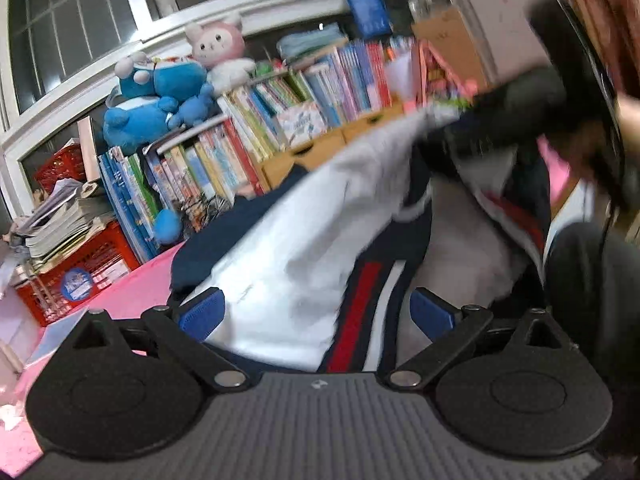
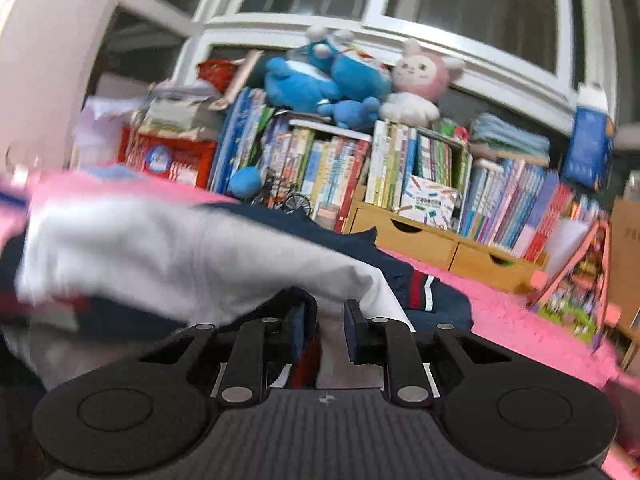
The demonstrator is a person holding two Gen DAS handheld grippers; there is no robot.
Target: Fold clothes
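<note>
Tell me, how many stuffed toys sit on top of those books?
3: two blue plush toys side by side, a pink-and-white bunny at their right. More may be hidden.

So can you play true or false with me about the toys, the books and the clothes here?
1. The blue plush sits on top of the books. True.
2. The blanket under the clothes is green. False: it is pink.
3. The right gripper is shut on the jacket. True.
4. The left gripper is shut tight. False: its fingers stand wide apart, with the jacket lying between them.
5. The pink plush lies on the blanket. False: it sits up on the books beside the blue plush.
</note>
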